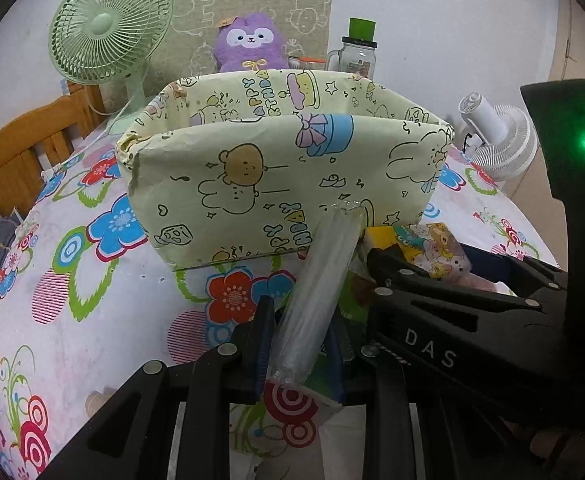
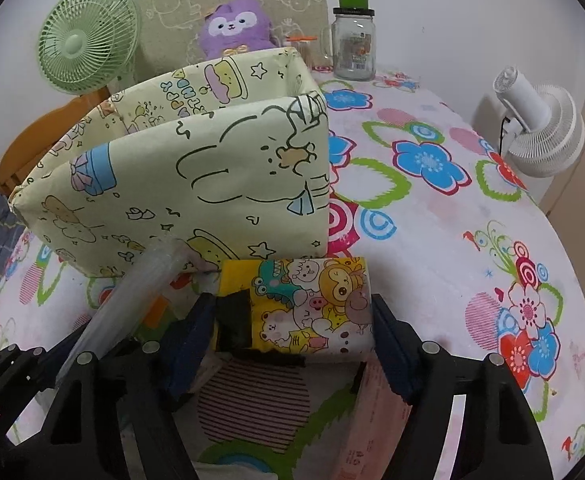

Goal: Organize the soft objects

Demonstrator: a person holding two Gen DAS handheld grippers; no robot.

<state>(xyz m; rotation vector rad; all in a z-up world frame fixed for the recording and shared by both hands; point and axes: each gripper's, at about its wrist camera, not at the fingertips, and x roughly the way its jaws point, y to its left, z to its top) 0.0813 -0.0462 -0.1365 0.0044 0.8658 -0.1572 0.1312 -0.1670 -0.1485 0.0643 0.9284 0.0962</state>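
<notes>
Gripping a clear plastic sleeve (image 1: 320, 292), the left gripper (image 1: 298, 344) is keeping its fingers (image 1: 262, 340) clamped narrowly on the sleeve's lower part, while the sleeve's far end is reaching up to touch the front wall of the paper-covered box (image 1: 276, 184). In the right wrist view the same sleeve (image 2: 132, 308) is slanting in from the lower left and meeting the box (image 2: 196, 184) near its bottom edge.

The right gripper (image 2: 292, 344) is straddling a cartoon-printed tissue pack (image 2: 312, 308), which is lying on the desk (image 2: 452, 240) just in front of the box's right corner. Its fingers (image 2: 190, 336) are standing on either side of the pack; the right one is sitting against the pack's edge, but I cannot tell whether the left one is pressing on it, since a black patch on the pack is blurring that side. From the left wrist view the pack (image 1: 432, 248) is showing beyond the right gripper's black frame, close to the box.

The box is standing open on the flowered cloth. Behind it a purple plush toy (image 1: 248, 44), a green fan (image 1: 108, 28) and a glass jar with a green lid (image 1: 358, 52) are lining the wall, and a white fan (image 2: 540, 128) is sitting at the desk's right edge.
</notes>
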